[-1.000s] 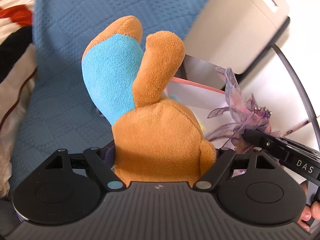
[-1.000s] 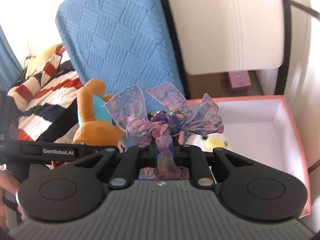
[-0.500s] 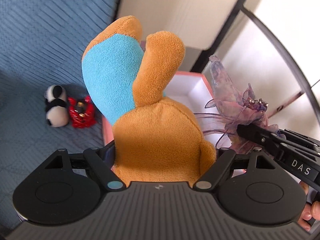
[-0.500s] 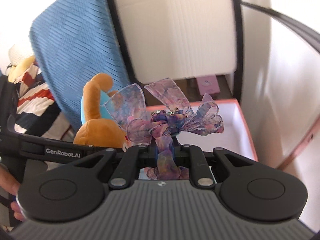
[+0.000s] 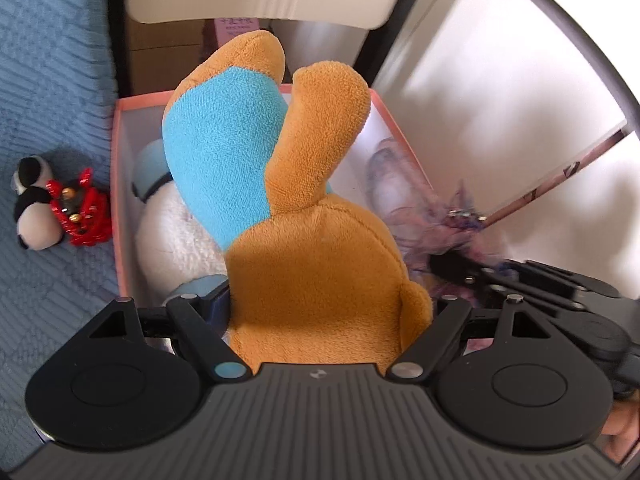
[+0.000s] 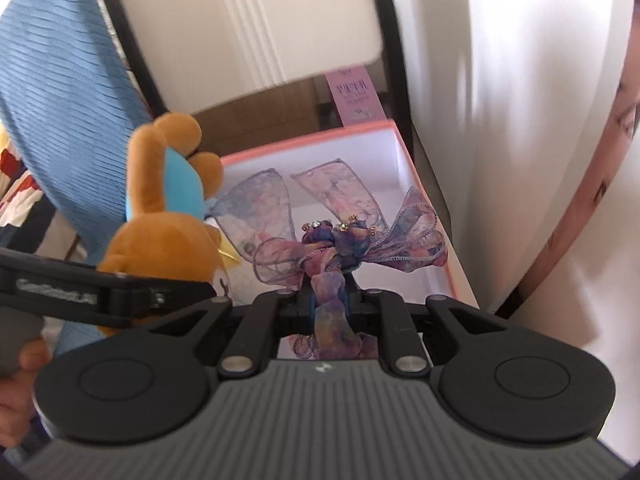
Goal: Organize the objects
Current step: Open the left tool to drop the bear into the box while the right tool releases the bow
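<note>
My left gripper (image 5: 320, 308) is shut on an orange and blue plush toy (image 5: 304, 240) and holds it over the pink-rimmed white box (image 5: 116, 168). A white plush (image 5: 172, 236) lies in the box below it. My right gripper (image 6: 328, 300) is shut on a purple ribbon bow (image 6: 340, 236), also above the box (image 6: 312, 140). The orange plush (image 6: 160, 220) and the left gripper's arm show at the left of the right wrist view. The bow (image 5: 452, 224) shows blurred at the right of the left wrist view.
A small panda toy (image 5: 32, 204) with a red ornament (image 5: 82, 212) lies on the blue quilted cover (image 5: 48, 80) left of the box. A cream panel with a black frame (image 6: 248, 20) stands behind the box. A white wall (image 6: 500, 120) is on the right.
Both grippers have moved over the box with their loads. The box and the white plush inside it have come into the left wrist view. The views tilted downward.
</note>
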Tool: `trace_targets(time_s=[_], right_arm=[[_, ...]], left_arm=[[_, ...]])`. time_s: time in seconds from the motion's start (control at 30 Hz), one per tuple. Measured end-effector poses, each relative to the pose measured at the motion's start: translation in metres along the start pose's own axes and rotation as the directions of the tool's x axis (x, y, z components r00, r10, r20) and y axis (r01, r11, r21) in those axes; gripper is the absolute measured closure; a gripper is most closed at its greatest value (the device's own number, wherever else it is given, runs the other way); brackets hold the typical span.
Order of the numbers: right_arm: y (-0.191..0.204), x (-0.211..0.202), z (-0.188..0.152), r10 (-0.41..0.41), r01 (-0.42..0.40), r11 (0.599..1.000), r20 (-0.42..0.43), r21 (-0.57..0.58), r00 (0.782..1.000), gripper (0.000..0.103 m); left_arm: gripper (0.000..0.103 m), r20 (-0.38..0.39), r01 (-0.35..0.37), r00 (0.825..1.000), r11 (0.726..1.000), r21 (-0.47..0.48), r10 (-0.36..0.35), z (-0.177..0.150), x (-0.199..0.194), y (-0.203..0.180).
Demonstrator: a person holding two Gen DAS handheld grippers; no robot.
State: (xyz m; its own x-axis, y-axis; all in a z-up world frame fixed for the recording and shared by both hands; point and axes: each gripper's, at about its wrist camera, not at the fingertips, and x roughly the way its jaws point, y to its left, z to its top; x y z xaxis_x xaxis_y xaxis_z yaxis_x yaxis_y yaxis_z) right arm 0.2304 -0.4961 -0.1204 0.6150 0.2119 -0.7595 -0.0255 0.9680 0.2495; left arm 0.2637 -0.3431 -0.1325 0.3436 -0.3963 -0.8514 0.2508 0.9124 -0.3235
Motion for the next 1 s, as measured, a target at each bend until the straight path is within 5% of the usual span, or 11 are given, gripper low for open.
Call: trace_targets(time_s=[0.23,0.53,0.7,1.0], right_arm=[[-0.013,0.023,-0.001,-0.009,0.009,1.0,-0.025,0.006,1.0,0.087],[-0.022,0.028,-0.003,-0.014,0.014,1.0,-0.034,-0.007,0.999,0.083],[-0.021,0.02,0.005,-0.016,0.016,1.0,-0.018,0.012,1.0,0.041],[-0.01,-0.021,0.021,-0.045,0.044,0.999,0.077,0.02,0.996,0.037]], left_arm=[[0.019,-0.021,-0.036,0.999,0.997,0.066,0.037,0.008,0.024,-0.022],[0.016,-0.058,-0.001,0.998,0.999,0.04,0.003,0.016,0.039,-0.021],[0.014,-0.057,0.009,0.998,0.999,0.037,-0.007,0.021,0.029,-0.017],[0.012,0.051,0.06,0.997,0.998,0.028,-0.062,0.016,-0.022,0.003]])
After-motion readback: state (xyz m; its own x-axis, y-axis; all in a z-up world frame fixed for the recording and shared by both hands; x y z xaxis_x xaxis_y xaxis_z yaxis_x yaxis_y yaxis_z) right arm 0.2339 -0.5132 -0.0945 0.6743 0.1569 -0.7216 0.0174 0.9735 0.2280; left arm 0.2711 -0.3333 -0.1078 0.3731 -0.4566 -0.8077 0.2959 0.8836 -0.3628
